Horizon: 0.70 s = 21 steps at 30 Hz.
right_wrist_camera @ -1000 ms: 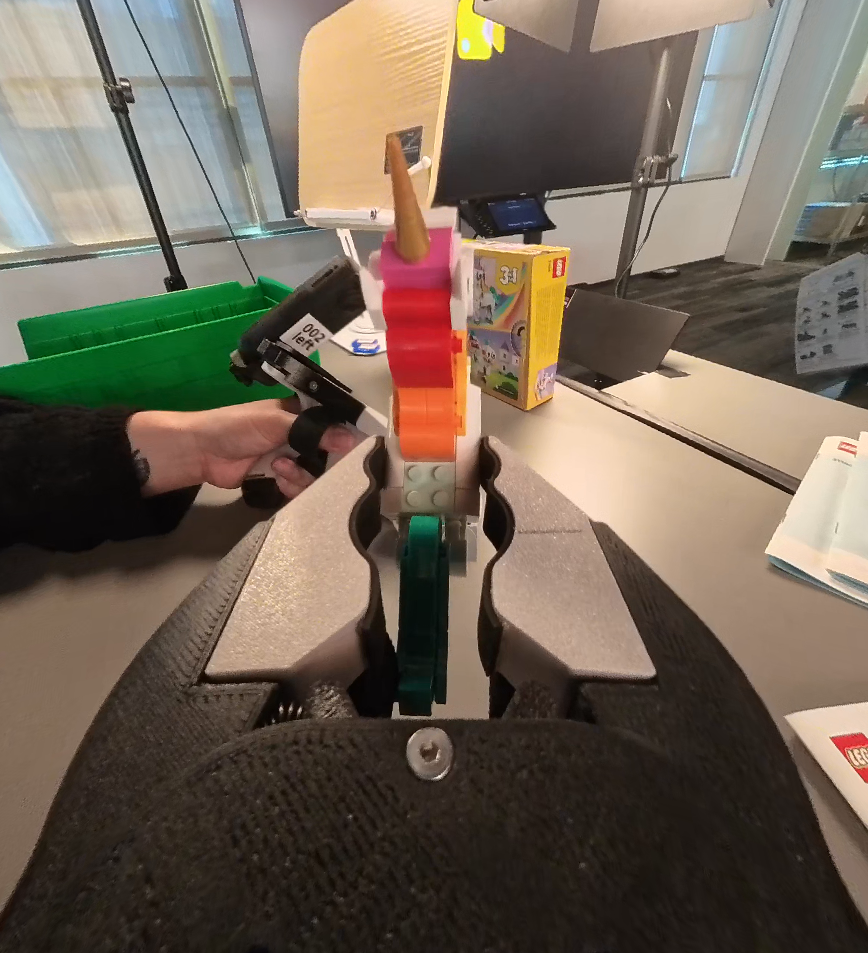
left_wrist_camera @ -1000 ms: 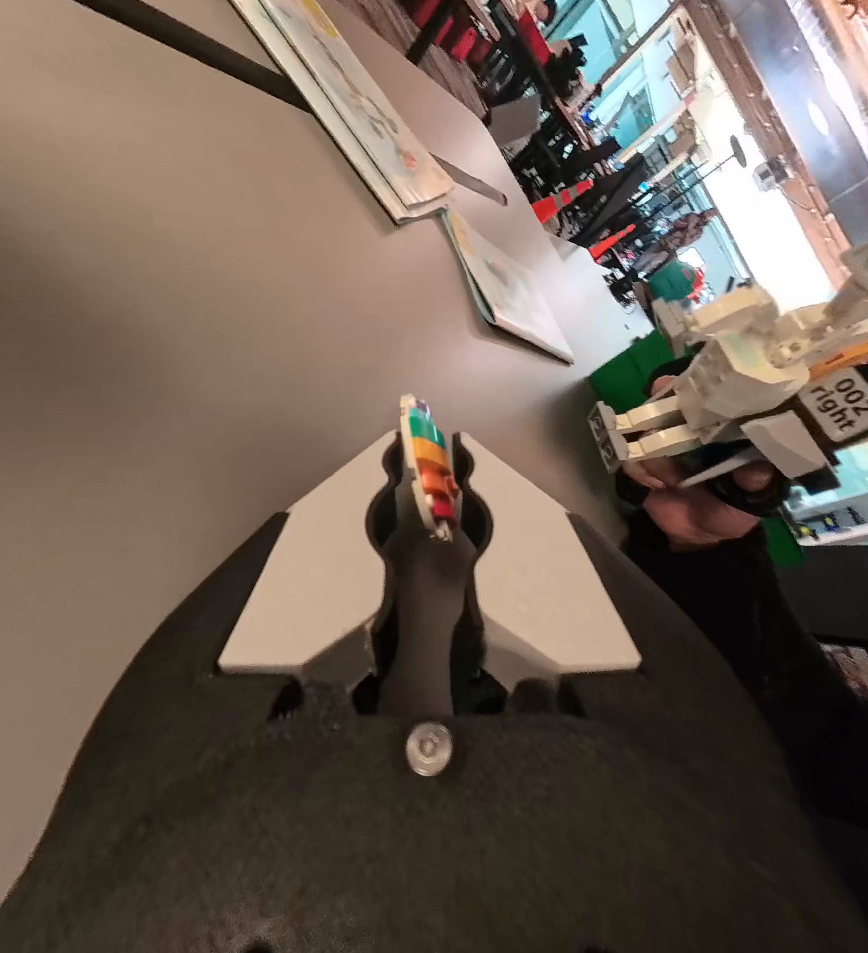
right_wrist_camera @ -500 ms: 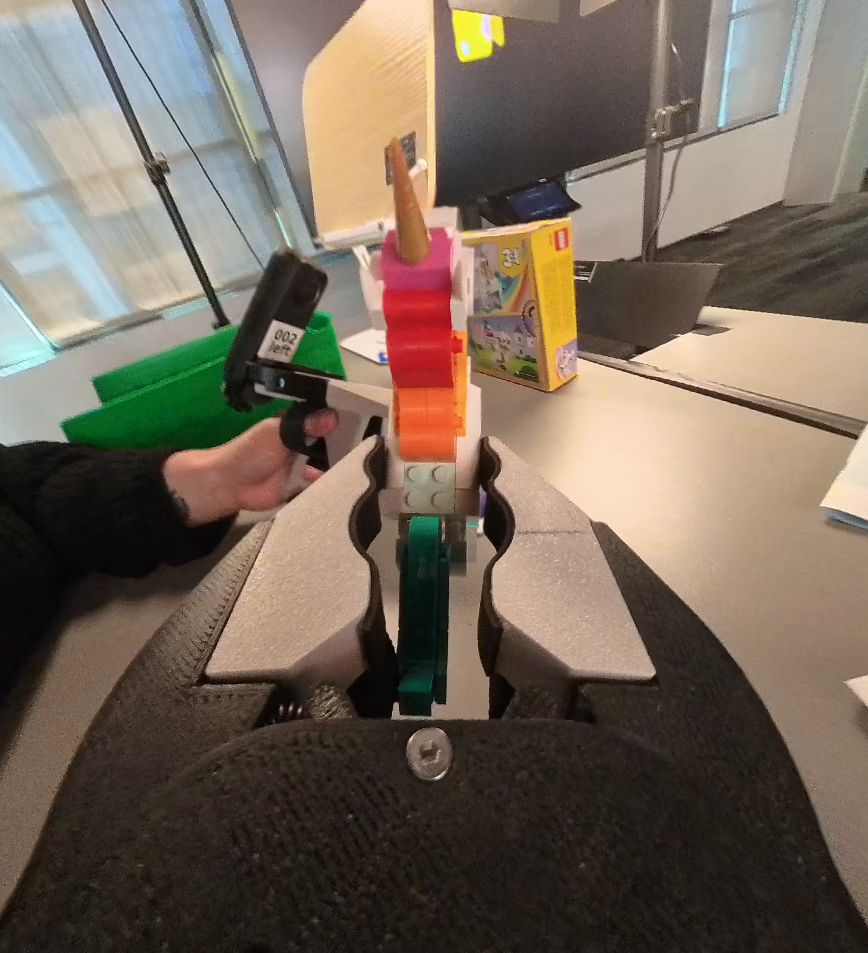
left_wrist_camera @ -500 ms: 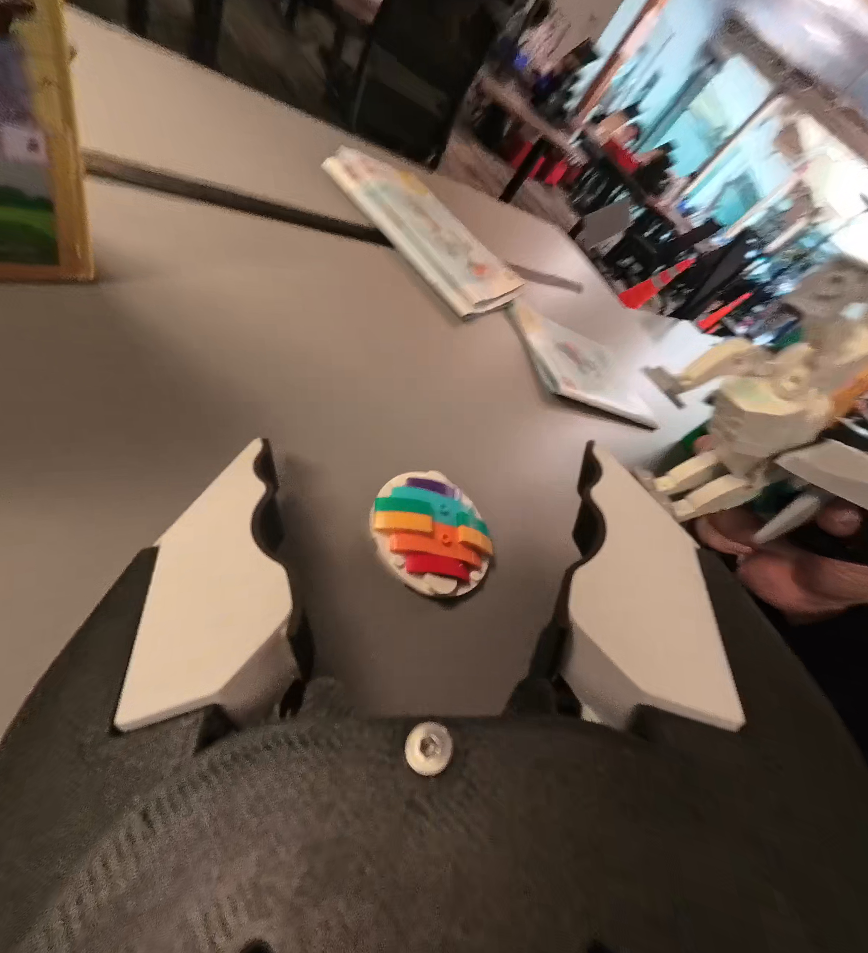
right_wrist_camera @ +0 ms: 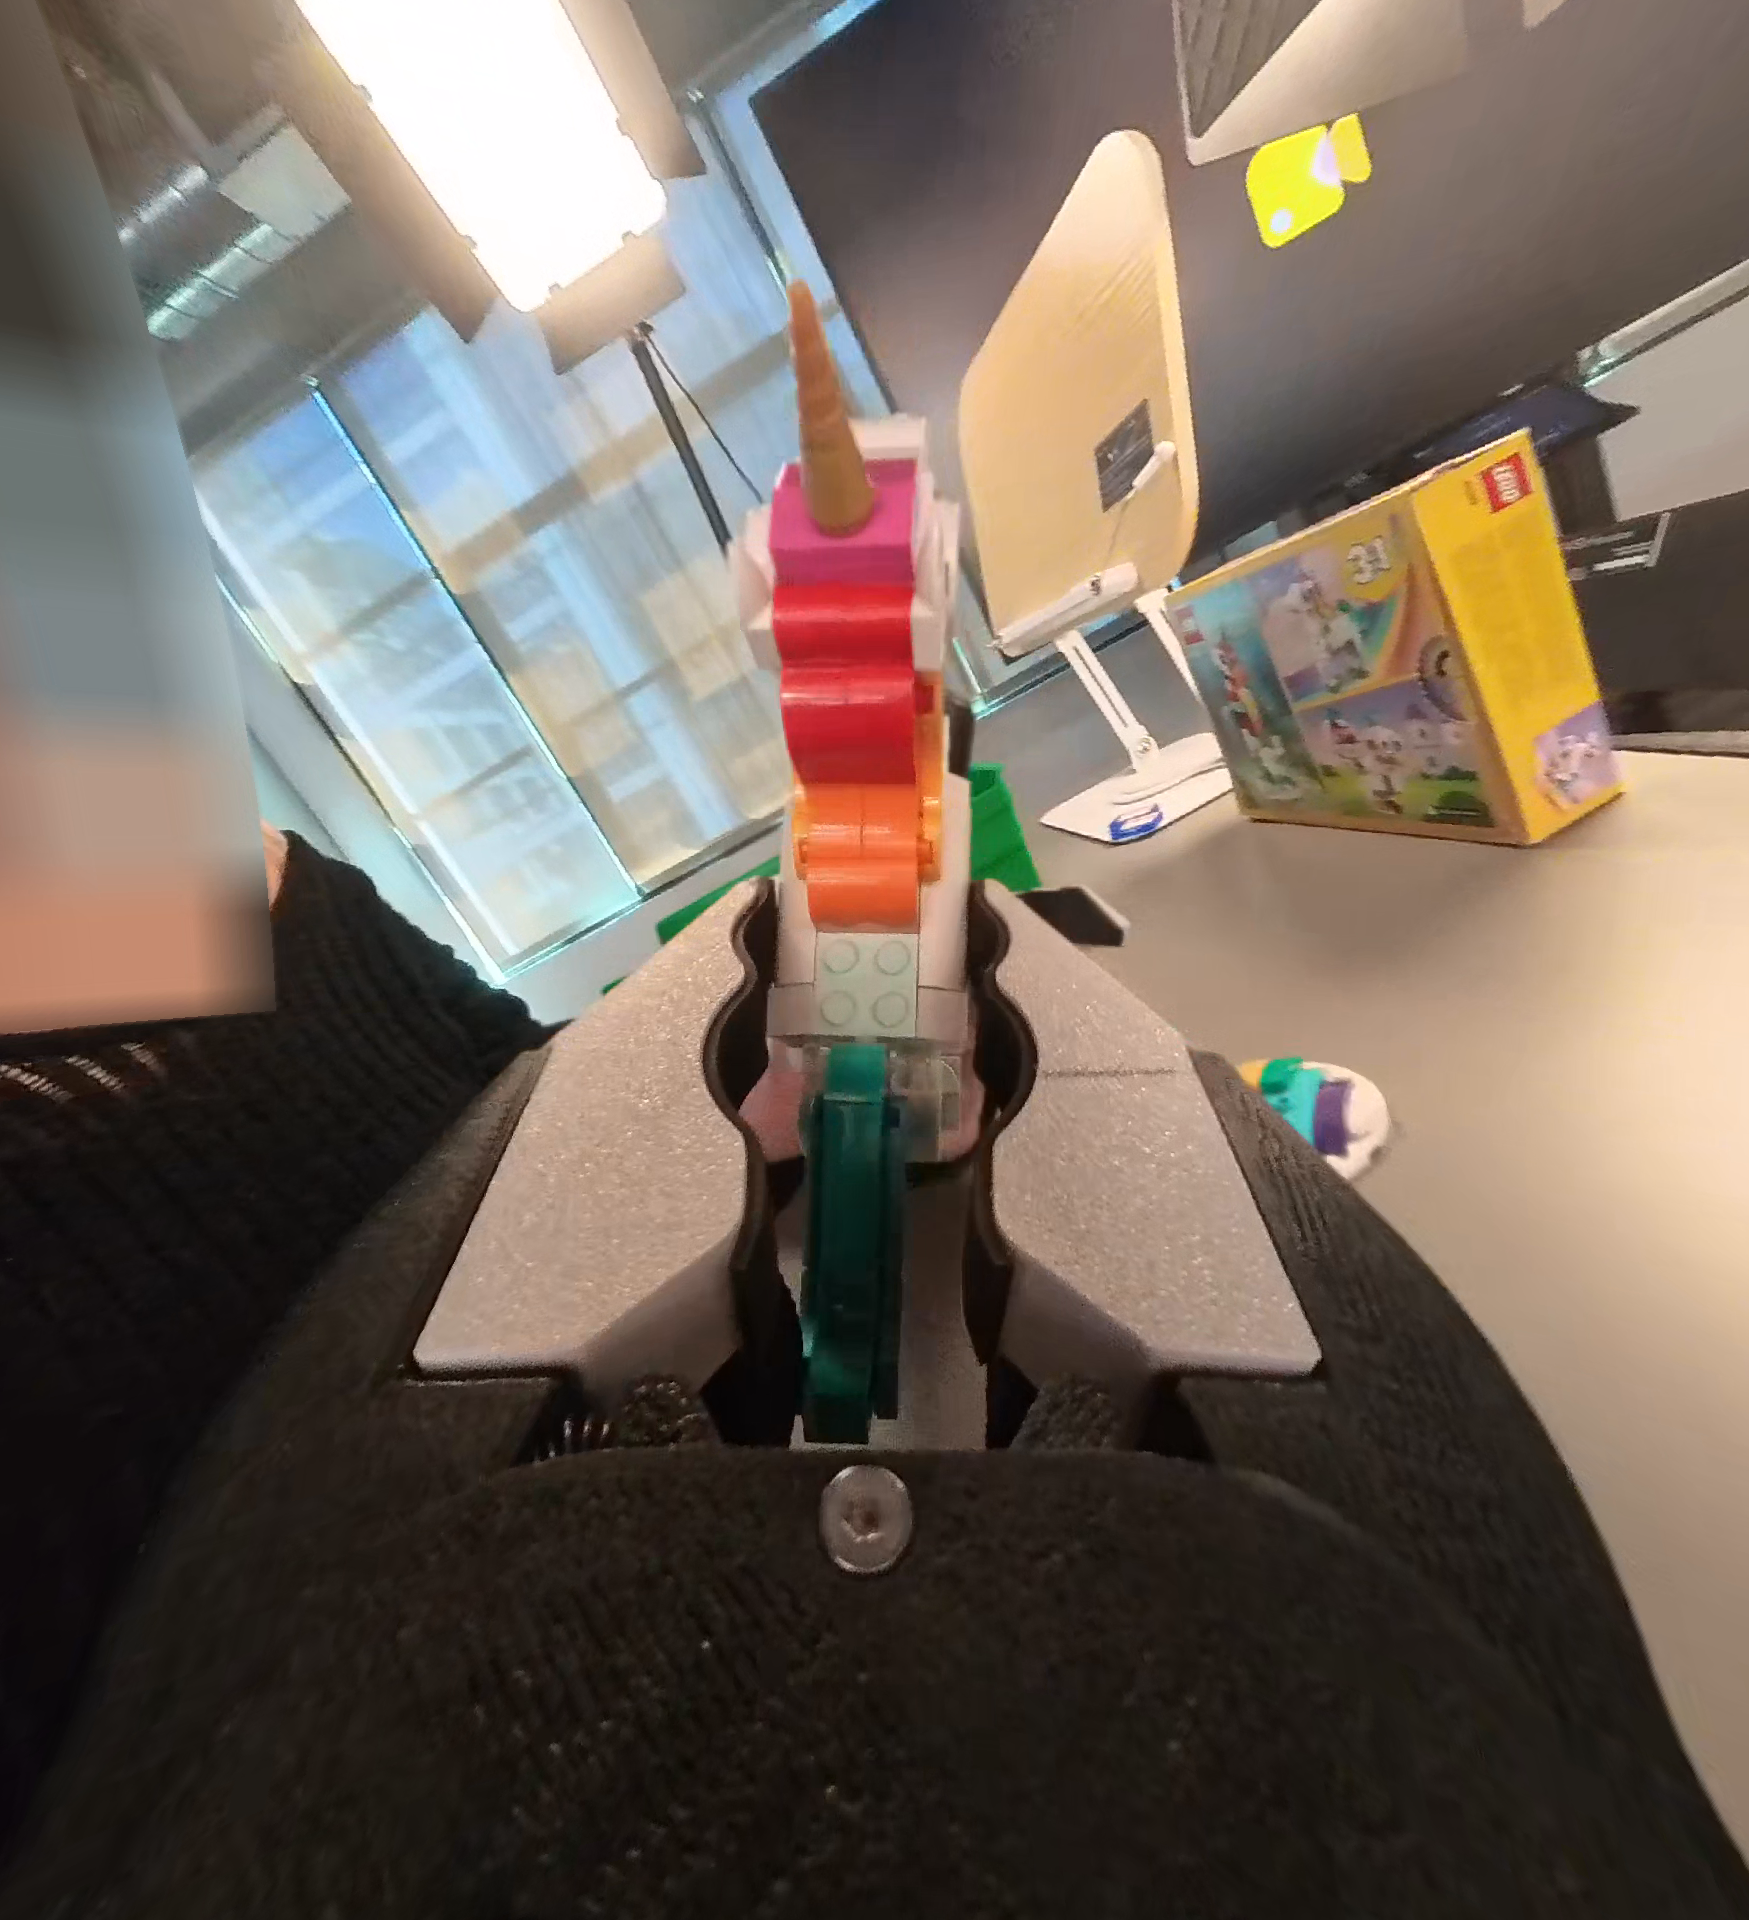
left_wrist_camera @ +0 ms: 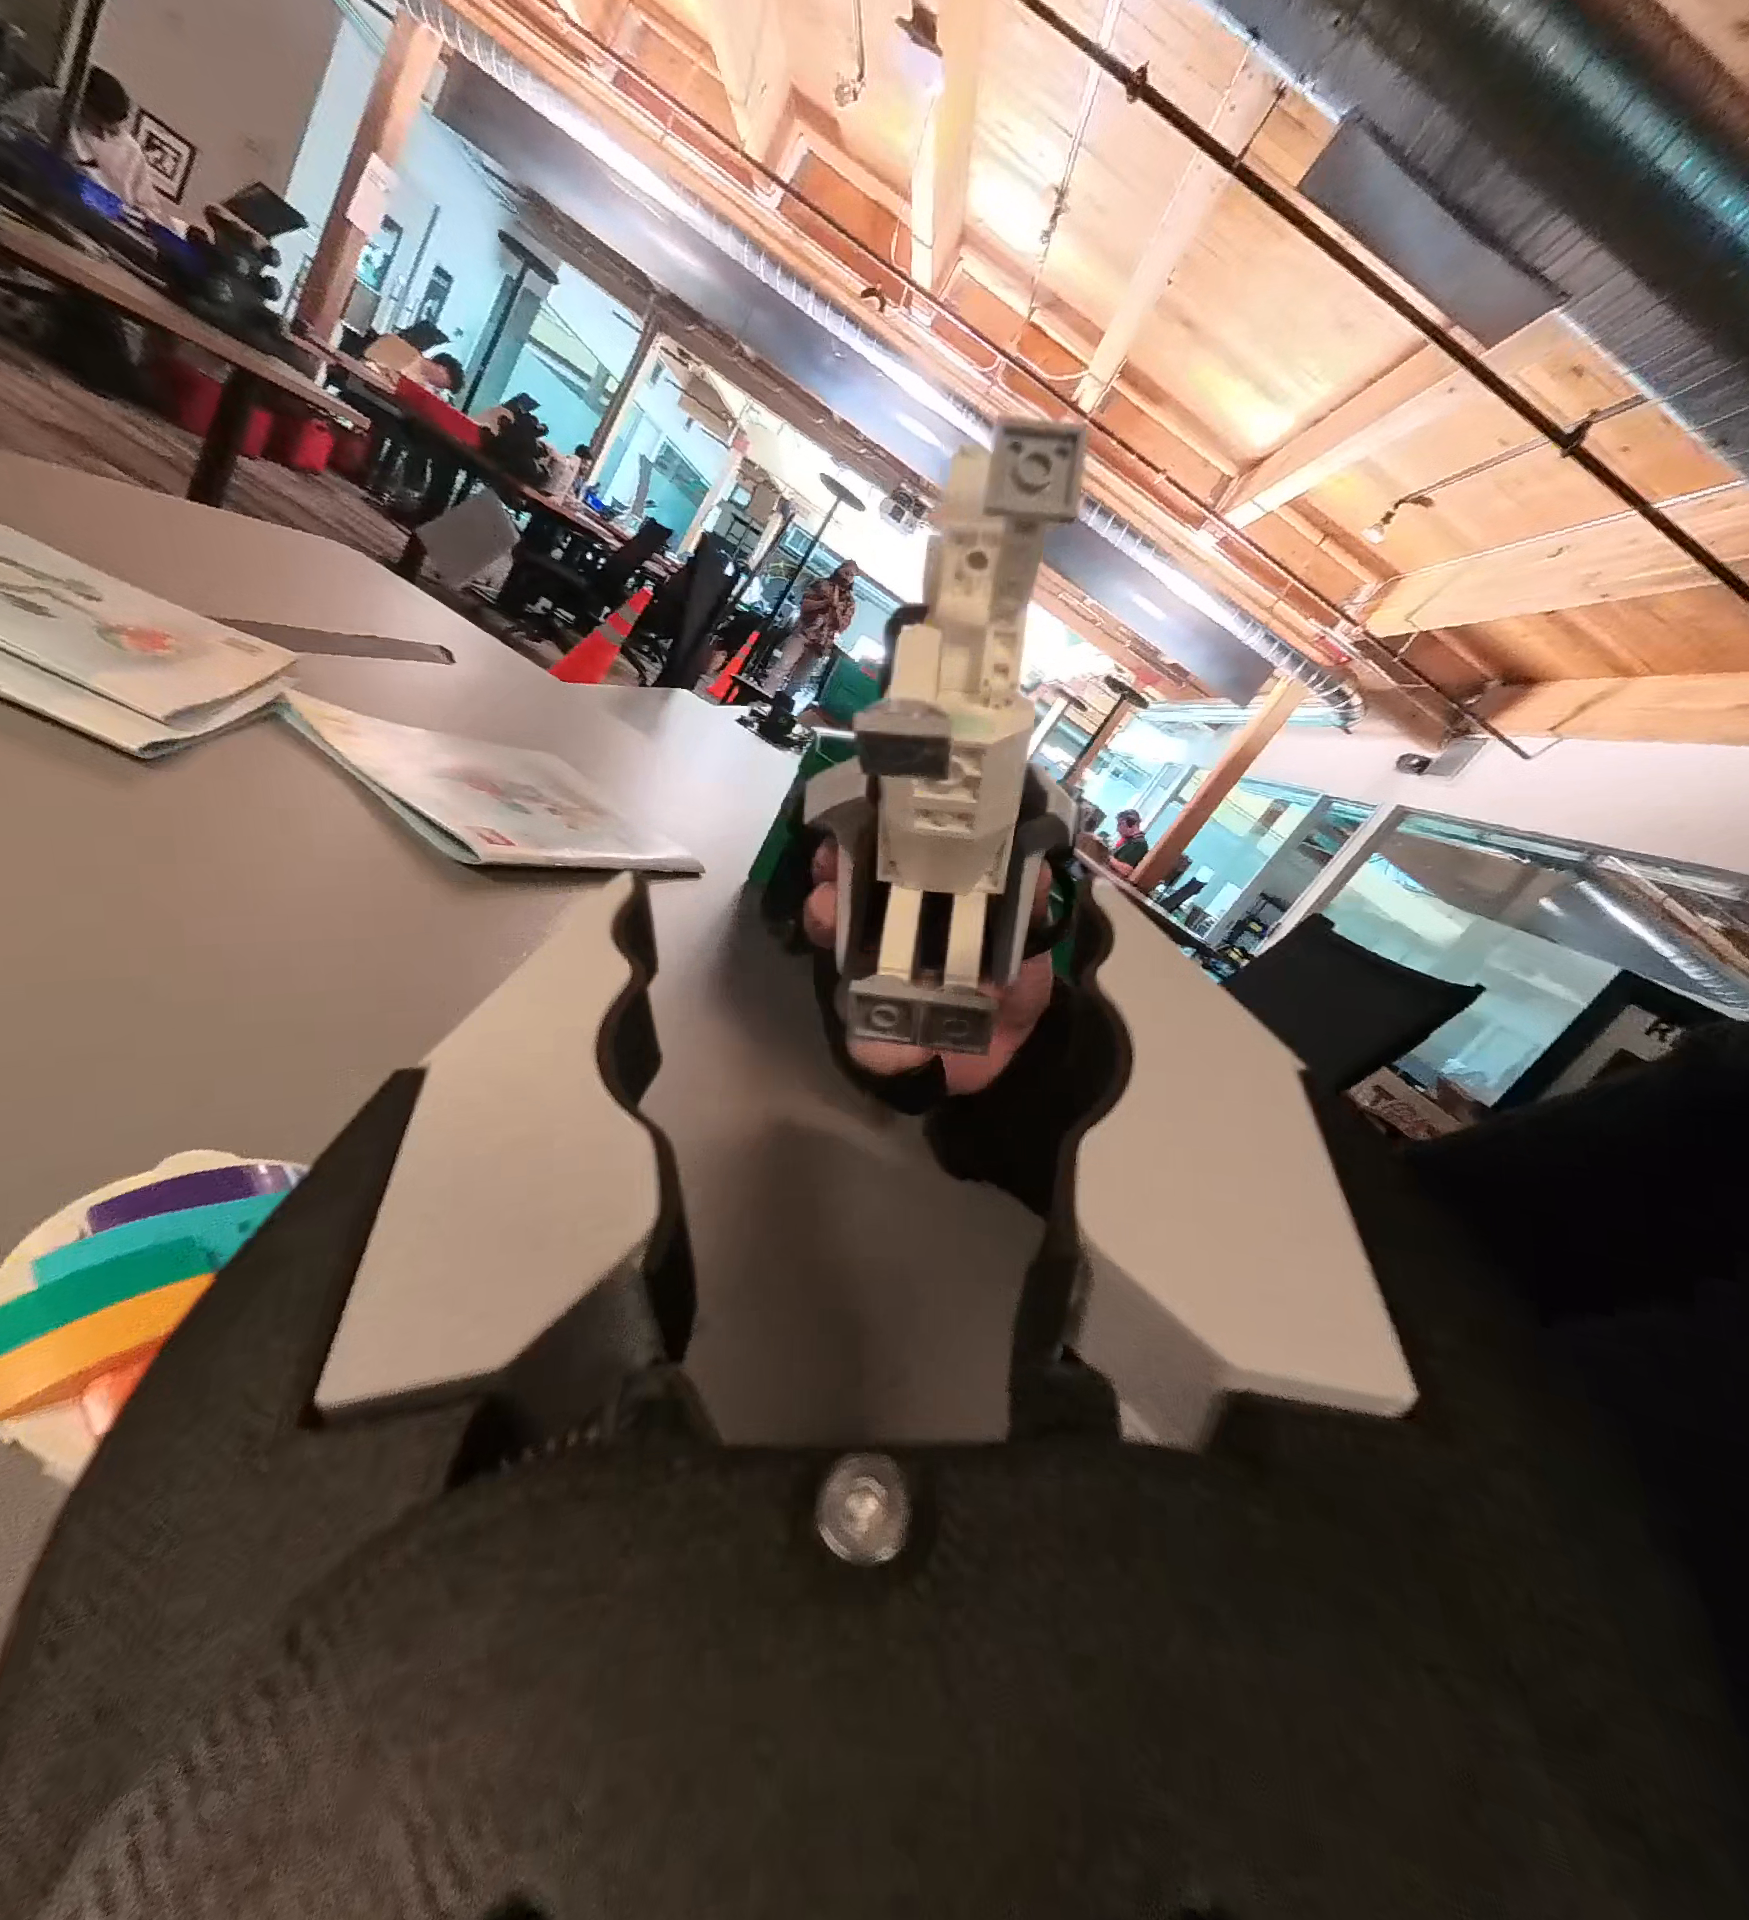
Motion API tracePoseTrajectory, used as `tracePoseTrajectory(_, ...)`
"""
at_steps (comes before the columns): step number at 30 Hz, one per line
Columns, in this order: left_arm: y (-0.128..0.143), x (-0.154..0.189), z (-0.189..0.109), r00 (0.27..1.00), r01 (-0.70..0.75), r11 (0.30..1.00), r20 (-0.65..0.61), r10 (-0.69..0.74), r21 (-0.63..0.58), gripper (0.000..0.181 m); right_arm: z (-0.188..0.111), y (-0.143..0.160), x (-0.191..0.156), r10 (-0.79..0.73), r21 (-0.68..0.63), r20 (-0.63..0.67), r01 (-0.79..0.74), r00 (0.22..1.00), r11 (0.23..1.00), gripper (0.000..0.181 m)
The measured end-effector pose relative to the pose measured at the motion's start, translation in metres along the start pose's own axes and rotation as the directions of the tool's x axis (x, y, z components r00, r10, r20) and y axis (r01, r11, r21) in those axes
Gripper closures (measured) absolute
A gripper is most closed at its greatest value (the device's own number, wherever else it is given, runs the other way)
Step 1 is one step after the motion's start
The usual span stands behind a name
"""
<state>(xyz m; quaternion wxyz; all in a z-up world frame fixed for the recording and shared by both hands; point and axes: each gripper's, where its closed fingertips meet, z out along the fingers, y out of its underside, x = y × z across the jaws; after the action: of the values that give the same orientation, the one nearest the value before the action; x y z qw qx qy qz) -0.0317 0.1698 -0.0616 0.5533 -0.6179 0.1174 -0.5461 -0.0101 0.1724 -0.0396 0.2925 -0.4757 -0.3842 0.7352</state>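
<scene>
Right tongs pinching brick-built unicorn upright above grey tabletop, left tongs spread and empty, round rainbow brick disc flat on tabletop just beside left tongs, yellow set box beyond.

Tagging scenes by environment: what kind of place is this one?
Probably an open-plan office or lab workspace: exposed timber ceiling with ducting, rows of desks with seated people, and a big dark screen. The right gripper holds a brick unicorn over a grey table.
</scene>
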Motion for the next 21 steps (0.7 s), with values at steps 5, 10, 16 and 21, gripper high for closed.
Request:
tracePoseTrajectory(5,0.003,0.011,0.002,0.997,0.016,1.0,-0.075,-0.017,-0.003,0.114,0.011,0.016,-0.005,-0.021,-0.078,0.021,0.022,1.0,0.997,0.146)
tracePoseTrajectory(10,0.004,0.014,0.003,0.995,0.019,1.0,-0.098,-0.019,0.005,0.117,0.021,0.027,-0.007,-0.077,-0.121,0.019,0.078,0.997,0.99,0.146)
tracePoseTrajectory(16,-0.001,0.021,0.001,0.992,-0.033,0.998,-0.119,0.039,0.052,0.131,0.03,0.045,-0.005,-0.143,-0.214,0.008,0.141,0.99,0.967,0.146)
tracePoseTrajectory(21,-0.001,0.028,-0.001,0.982,0.003,0.999,-0.191,0.004,0.038,0.138,0.032,0.046,-0.005,-0.171,-0.219,0.003,0.168,0.985,0.961,0.146)
